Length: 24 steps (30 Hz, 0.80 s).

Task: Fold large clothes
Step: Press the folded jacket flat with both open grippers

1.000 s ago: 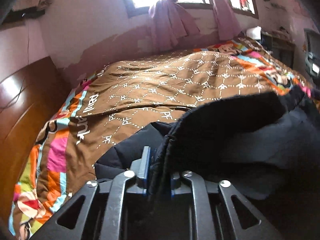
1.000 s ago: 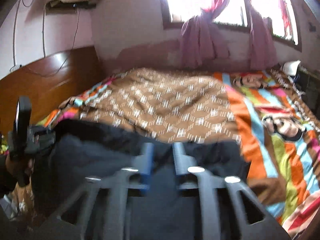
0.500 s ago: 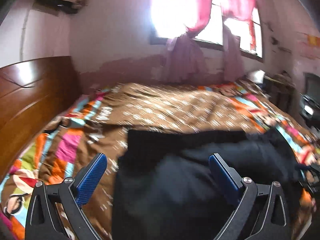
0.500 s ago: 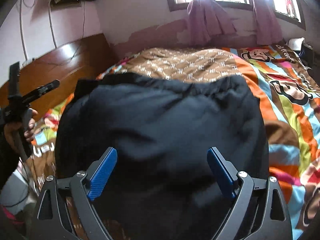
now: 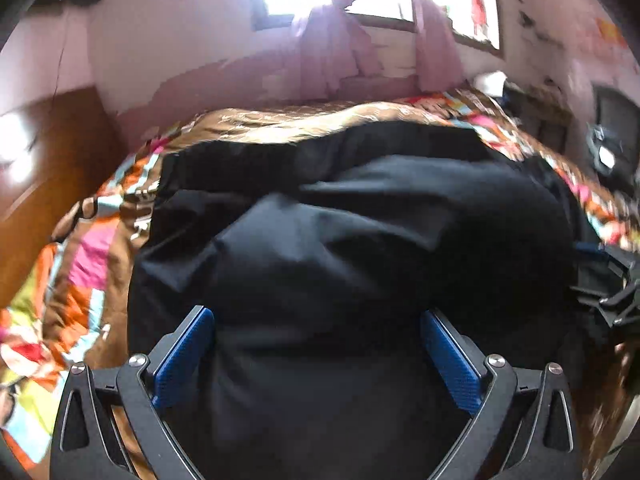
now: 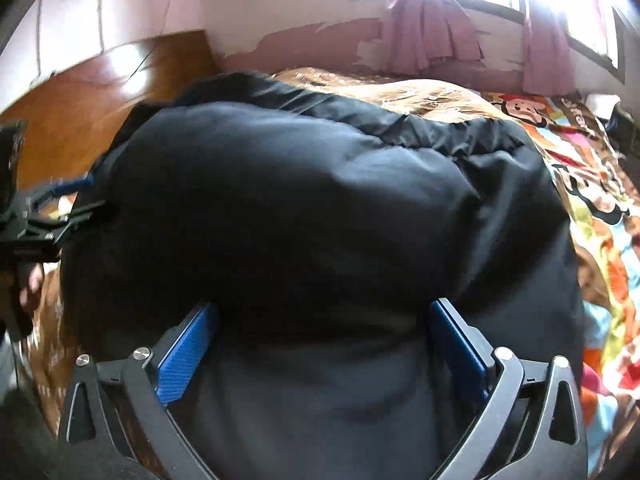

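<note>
A large black padded jacket (image 5: 360, 248) lies in a puffy folded heap on the bed and fills the middle of both views (image 6: 304, 216). My left gripper (image 5: 318, 354) is open, its blue pads (image 5: 186, 354) wide apart just above the jacket's near edge, holding nothing. My right gripper (image 6: 320, 352) is open too, its blue pads (image 6: 186, 354) spread over the near part of the jacket. The right gripper also shows at the right edge of the left wrist view (image 5: 608, 276), and the left gripper shows at the left edge of the right wrist view (image 6: 44, 216).
The bed has a brown patterned and bright striped cartoon cover (image 6: 592, 184). A wooden headboard (image 6: 92, 92) stands to the left. Pink curtains (image 5: 340, 52) hang under bright windows on the far wall. Dark furniture (image 5: 612, 148) stands to the right.
A second ago both grippers were shut on the jacket's edge and holding it up. They let go, opened wide, and the jacket dropped folded onto the bed. Both grippers now sit lower and closer.
</note>
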{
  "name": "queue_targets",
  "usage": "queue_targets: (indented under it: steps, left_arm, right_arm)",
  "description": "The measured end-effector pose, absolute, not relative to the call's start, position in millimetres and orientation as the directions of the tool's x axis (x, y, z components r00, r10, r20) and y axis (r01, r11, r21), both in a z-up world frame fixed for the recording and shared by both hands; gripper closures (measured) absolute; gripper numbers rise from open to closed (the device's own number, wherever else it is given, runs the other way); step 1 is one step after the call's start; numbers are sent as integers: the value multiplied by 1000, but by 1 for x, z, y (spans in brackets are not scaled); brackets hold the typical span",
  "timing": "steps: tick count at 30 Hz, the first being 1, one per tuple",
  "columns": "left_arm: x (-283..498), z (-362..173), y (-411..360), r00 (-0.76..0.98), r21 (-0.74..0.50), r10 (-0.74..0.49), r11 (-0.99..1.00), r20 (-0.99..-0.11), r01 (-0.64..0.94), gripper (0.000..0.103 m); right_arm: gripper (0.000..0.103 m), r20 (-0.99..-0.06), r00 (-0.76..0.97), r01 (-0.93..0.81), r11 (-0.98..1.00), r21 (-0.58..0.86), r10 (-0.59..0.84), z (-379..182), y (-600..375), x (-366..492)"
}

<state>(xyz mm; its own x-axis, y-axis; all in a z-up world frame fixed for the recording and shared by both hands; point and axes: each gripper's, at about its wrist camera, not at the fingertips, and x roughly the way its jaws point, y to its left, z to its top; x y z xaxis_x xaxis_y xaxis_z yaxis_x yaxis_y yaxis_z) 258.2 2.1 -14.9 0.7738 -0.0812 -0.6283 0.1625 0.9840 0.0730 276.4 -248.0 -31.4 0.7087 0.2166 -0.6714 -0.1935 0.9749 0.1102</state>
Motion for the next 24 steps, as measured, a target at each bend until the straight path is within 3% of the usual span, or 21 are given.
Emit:
queue_targets:
  steps: [8, 16, 24]
  left_arm:
    - [323, -24, 4, 778, 49, -81, 989, -623, 142, 0]
    - [382, -43, 32, 715, -130, -164, 986, -680, 102, 0]
    - [396, -63, 30, 737, -146, -141, 988, -661, 57, 0]
  right_arm:
    - [1, -722, 649, -180, 970, 161, 240, -46, -254, 356]
    - [0, -757, 594, -206, 961, 183, 272, -66, -251, 405]
    - [0, -707, 631, -232, 948, 220, 318, -83, -253, 409]
